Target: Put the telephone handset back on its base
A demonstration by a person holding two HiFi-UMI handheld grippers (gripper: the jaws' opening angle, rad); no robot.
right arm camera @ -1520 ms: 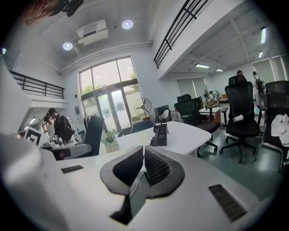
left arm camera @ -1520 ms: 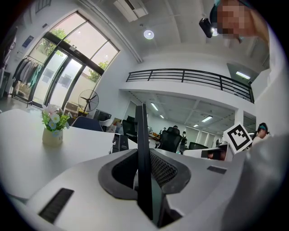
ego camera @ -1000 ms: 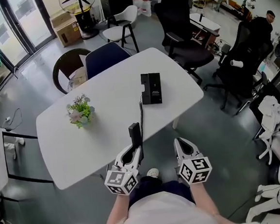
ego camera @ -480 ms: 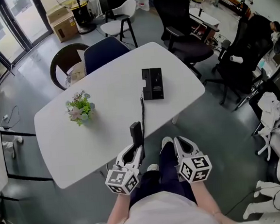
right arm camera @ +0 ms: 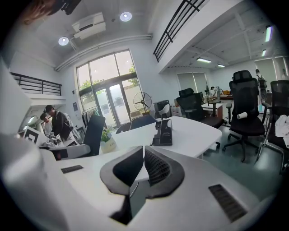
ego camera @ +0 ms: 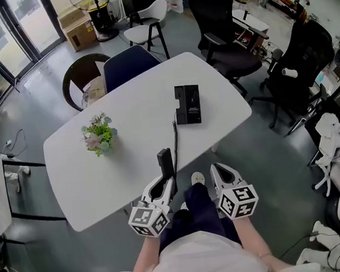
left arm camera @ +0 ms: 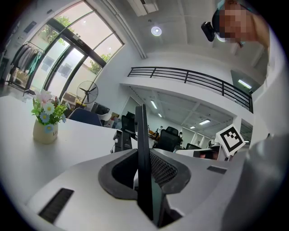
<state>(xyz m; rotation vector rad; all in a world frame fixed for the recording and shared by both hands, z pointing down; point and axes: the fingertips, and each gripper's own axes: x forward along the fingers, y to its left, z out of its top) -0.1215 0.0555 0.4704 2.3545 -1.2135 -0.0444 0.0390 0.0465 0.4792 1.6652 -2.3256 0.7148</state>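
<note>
A black telephone handset [ego camera: 164, 161] stands upright over the near edge of the white table [ego camera: 130, 159], with my left gripper [ego camera: 166, 179] shut on its lower end. In the left gripper view the handset [left arm camera: 142, 149] fills the gap between the dark pads. A coiled cord [ego camera: 175, 135] runs from it to the black base [ego camera: 187, 104], which lies further back on the table, to the right. My right gripper [ego camera: 219, 173] hovers off the table's edge beside the left one, its jaws shut on nothing. The right gripper view has the base [right arm camera: 163, 131] straight ahead.
A small pot of flowers [ego camera: 99, 135] stands on the table's left half. A navy chair [ego camera: 130, 68] and a brown one [ego camera: 81, 81] are at the far side, and black office chairs [ego camera: 223, 36] to the right. The person's leg and shoe [ego camera: 196, 180] are below the grippers.
Both grippers keep their places and the handset stays gripped. The person's leg and shoe have come forward beneath the grippers, by the table's edge.
</note>
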